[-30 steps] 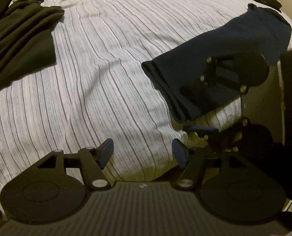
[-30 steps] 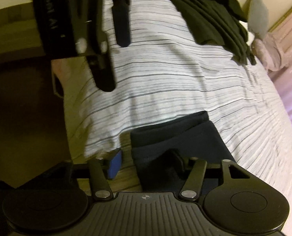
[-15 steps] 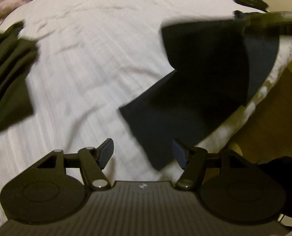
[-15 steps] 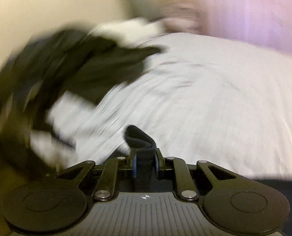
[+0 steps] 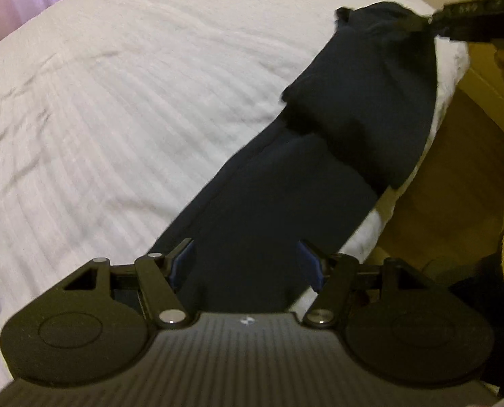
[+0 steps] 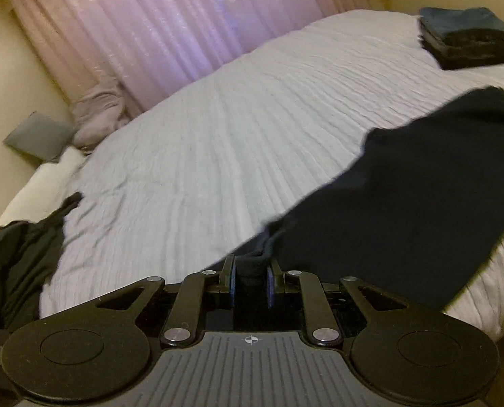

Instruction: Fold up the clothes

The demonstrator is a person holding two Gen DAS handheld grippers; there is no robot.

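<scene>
A dark navy garment (image 5: 323, 169) lies in a long strip along the right edge of the striped white bed (image 5: 133, 101). Its far part is doubled over. My left gripper (image 5: 245, 257) is open, its blue-padded fingers on either side of the garment's near end, not closed on it. My right gripper (image 6: 250, 278) is shut on a bunched end of the same garment (image 6: 404, 196) and holds it just above the bed. The right gripper also shows at the top right of the left wrist view (image 5: 468, 17), gripping the garment's far end.
A stack of folded dark clothes (image 6: 468, 37) sits on the far corner of the bed. A heap of black clothes (image 6: 18, 264) lies at the left edge. Pillows (image 6: 96, 118) and pink curtains (image 6: 170, 23) are at the back. Wooden floor (image 5: 462, 183) runs along the bed's right side.
My right gripper closed on the garment's end and swung it across, laying it in a long strip. My left gripper moved right, so its open fingers now straddle the near end.
</scene>
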